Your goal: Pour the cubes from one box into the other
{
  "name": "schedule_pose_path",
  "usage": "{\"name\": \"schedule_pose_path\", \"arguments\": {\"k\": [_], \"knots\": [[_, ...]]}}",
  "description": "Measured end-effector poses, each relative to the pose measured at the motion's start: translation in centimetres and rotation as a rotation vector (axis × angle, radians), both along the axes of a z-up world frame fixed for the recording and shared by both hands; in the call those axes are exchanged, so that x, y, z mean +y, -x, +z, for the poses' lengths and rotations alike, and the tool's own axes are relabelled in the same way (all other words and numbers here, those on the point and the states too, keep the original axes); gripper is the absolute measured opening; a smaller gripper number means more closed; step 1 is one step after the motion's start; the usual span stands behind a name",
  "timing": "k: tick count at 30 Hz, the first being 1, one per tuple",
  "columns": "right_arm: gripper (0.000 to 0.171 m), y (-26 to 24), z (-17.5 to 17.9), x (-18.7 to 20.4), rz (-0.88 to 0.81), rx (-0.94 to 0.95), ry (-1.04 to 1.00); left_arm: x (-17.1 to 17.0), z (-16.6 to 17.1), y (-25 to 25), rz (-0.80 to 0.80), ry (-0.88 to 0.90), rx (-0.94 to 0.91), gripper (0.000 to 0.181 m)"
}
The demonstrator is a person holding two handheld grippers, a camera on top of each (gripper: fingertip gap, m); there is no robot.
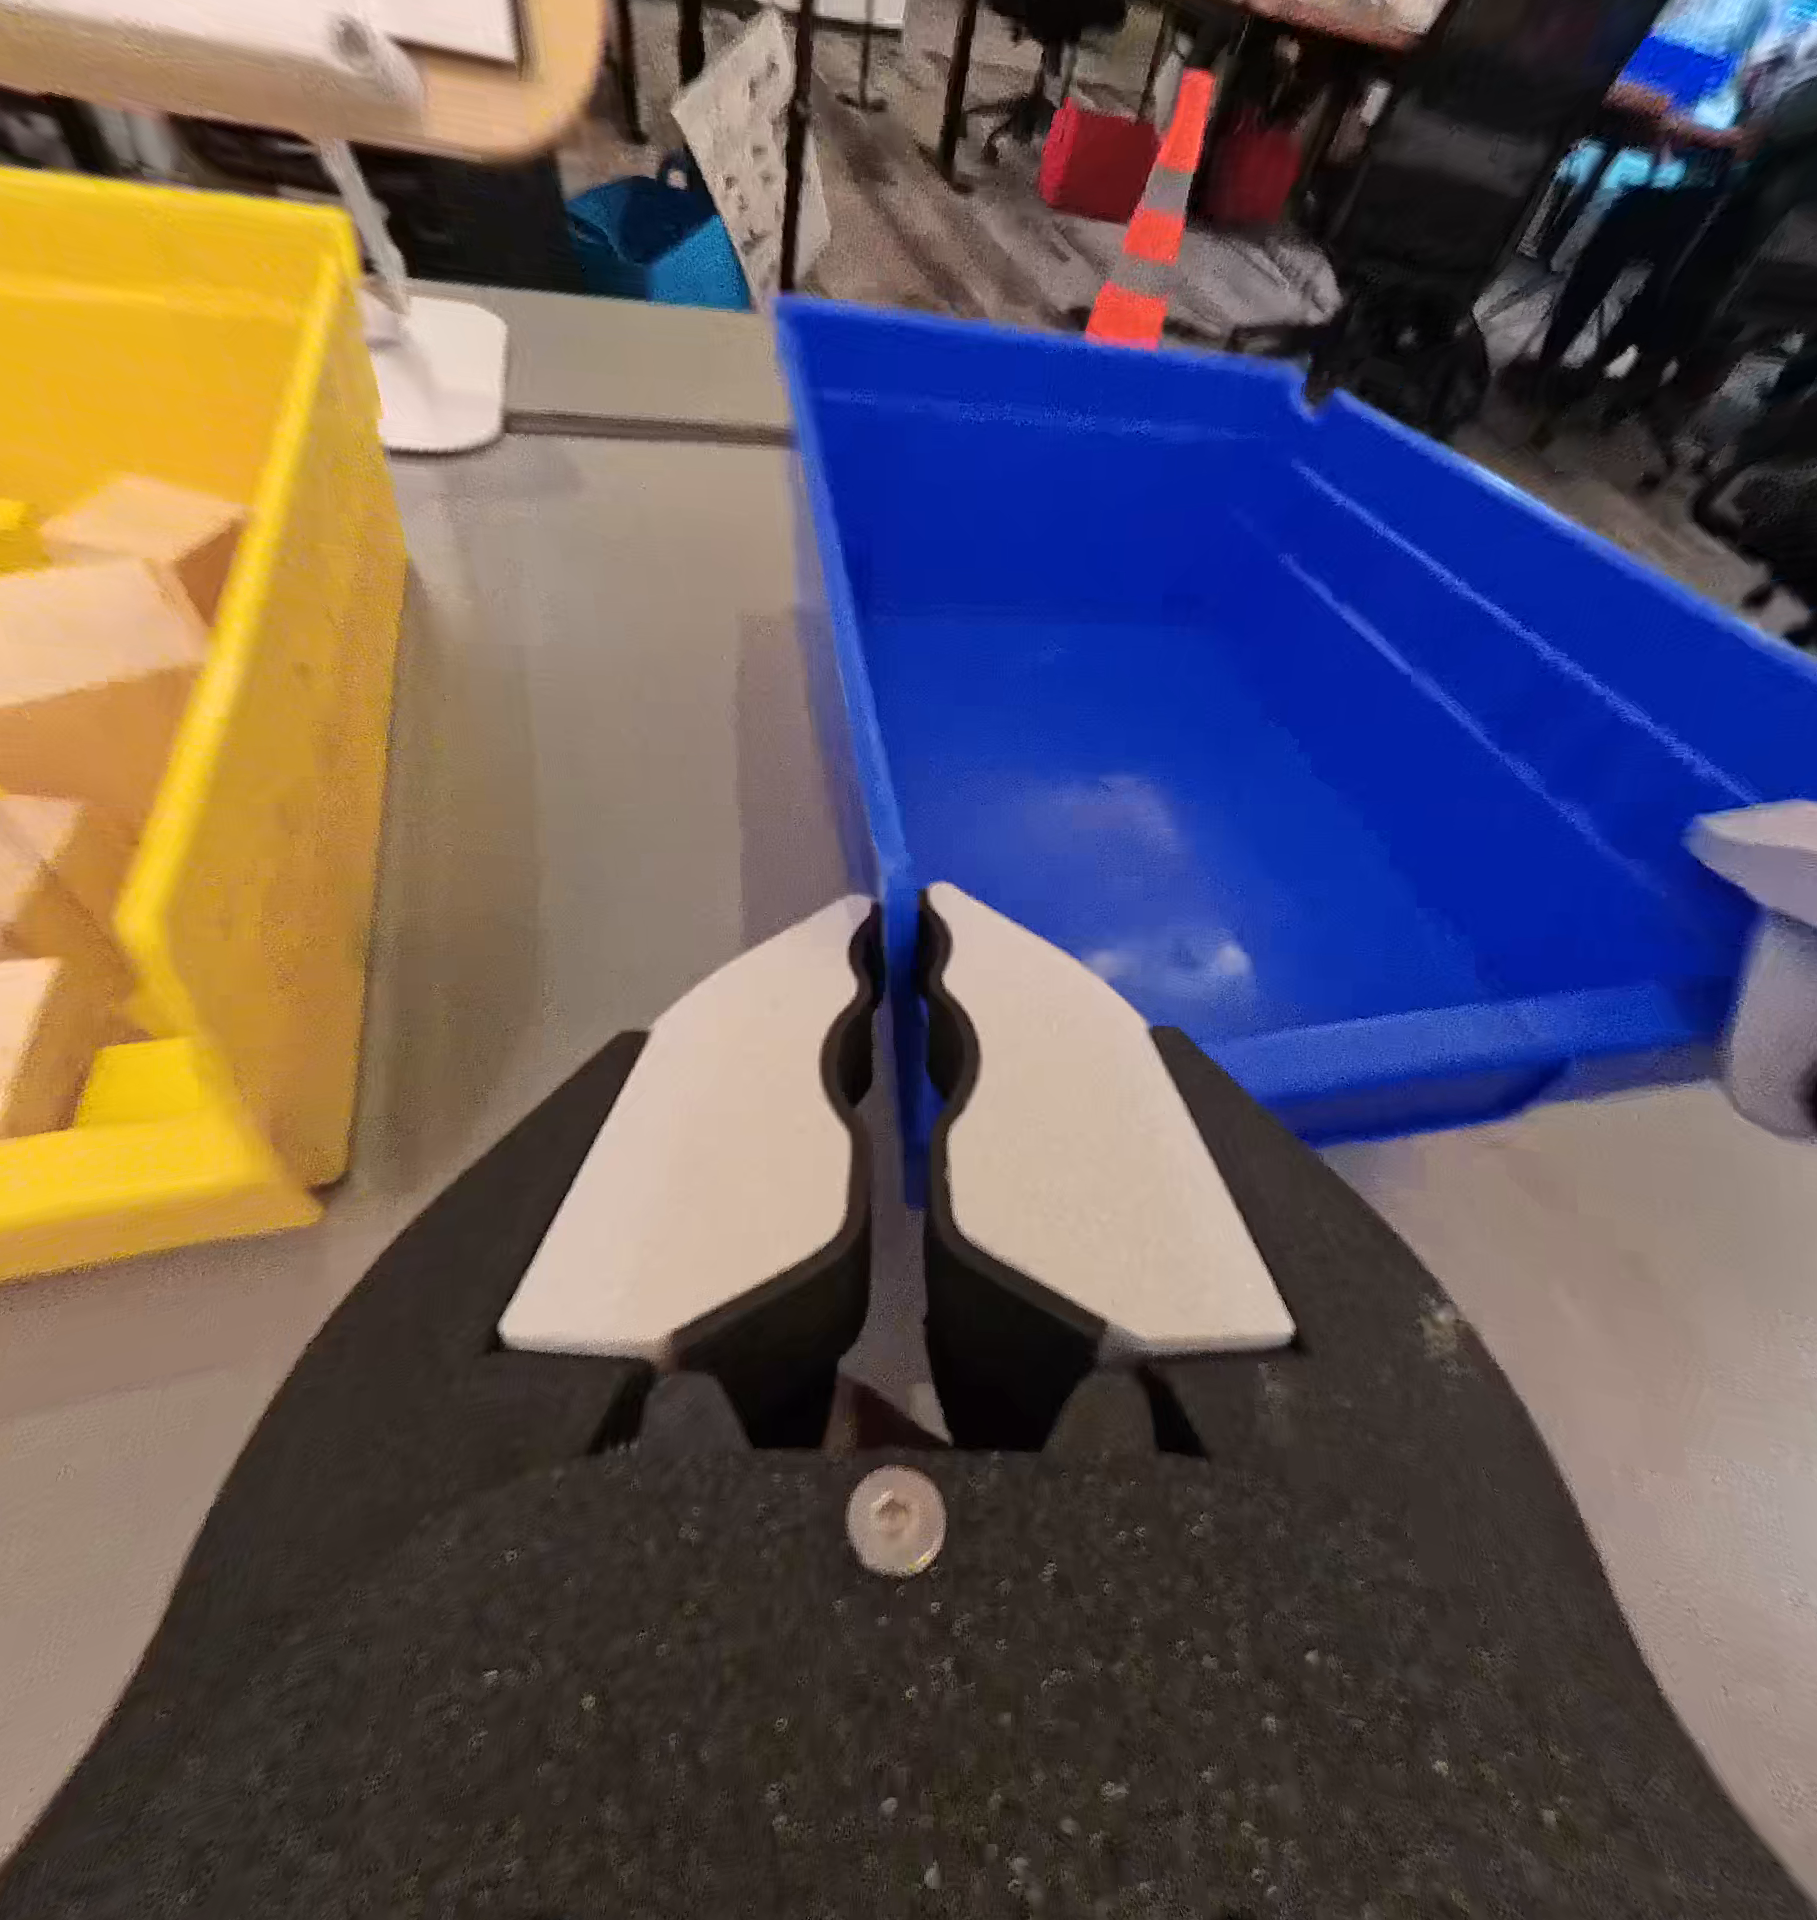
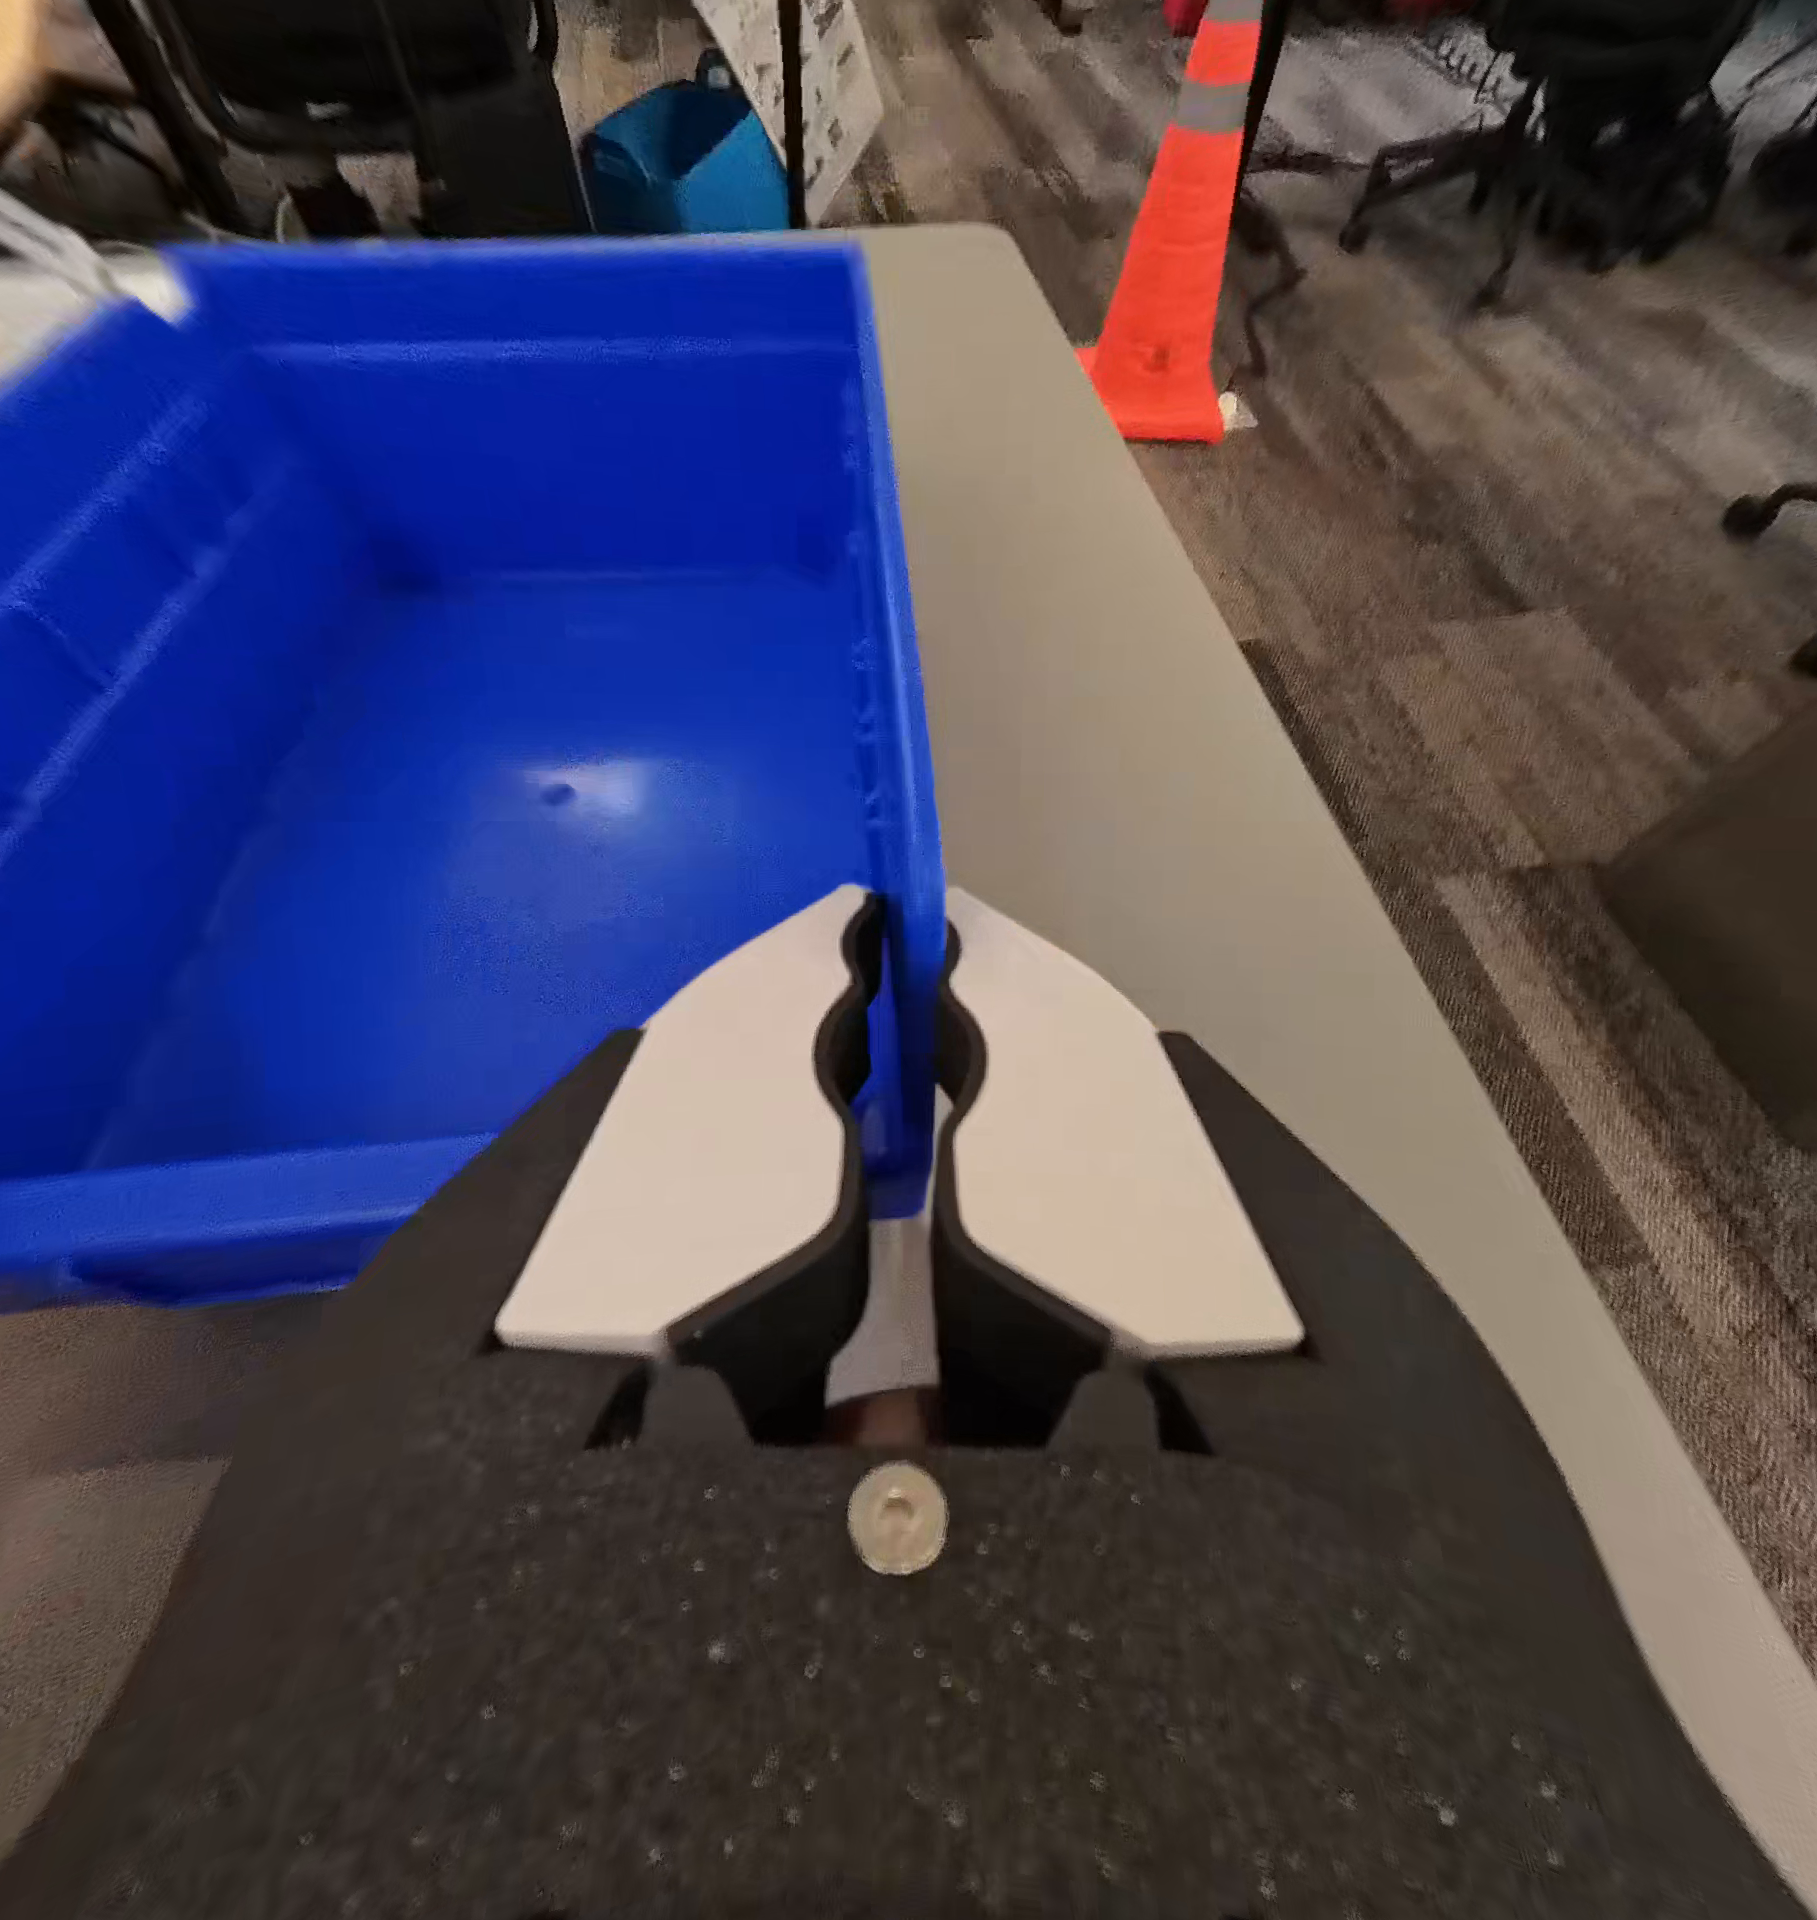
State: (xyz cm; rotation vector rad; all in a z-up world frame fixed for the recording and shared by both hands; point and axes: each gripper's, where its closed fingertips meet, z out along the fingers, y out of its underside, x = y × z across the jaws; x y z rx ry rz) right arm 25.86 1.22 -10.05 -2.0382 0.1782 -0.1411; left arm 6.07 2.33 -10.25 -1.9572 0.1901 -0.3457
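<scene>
An empty blue box [image 1: 1247,790] sits on the grey table. My left gripper [image 1: 899,914] is shut on its left wall near the front corner. My right gripper [image 2: 909,914] is shut on its right wall near the front corner; it also shows at the right edge of the left wrist view [image 1: 1787,862]. The blue box fills the left of the right wrist view [image 2: 447,748]. A yellow box [image 1: 249,831] stands to the left of the blue one and holds several wooden cubes [image 1: 73,675].
The grey table [image 1: 592,727] has a bare strip between the two boxes, and its right edge [image 2: 1195,831] runs close past the blue box. A white stand base [image 1: 436,374] sits behind the yellow box. An orange cone [image 2: 1184,239] stands on the floor beyond.
</scene>
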Motion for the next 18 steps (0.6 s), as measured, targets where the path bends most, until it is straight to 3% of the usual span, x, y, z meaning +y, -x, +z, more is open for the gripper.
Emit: {"name": "schedule_pose_path", "arguments": {"k": [3, 8, 15, 18], "knots": [[0.012, -1.4, -3.1, 2.1, -0.082, 0.098, -0.040, -0.1, -1.8, -1.4, -0.034, 0.019, 0.052, 0.009], [0.013, -3.0, -3.4, 1.7, -0.164, 0.316, -0.158, -0.1, -1.7, -3.3, -0.167, 0.052, 0.019, 0.013], [0.011, -3.7, -3.5, 0.9, -0.207, 0.302, -0.148, 0.7, -1.6, -4.6, -0.220, 0.054, 0.055, 0.025], [0.011, -3.9, -3.7, 0.0, -0.246, 0.250, -0.112, 0.8, -1.6, -5.1, -0.321, 0.079, 0.045, 0.030]]}}
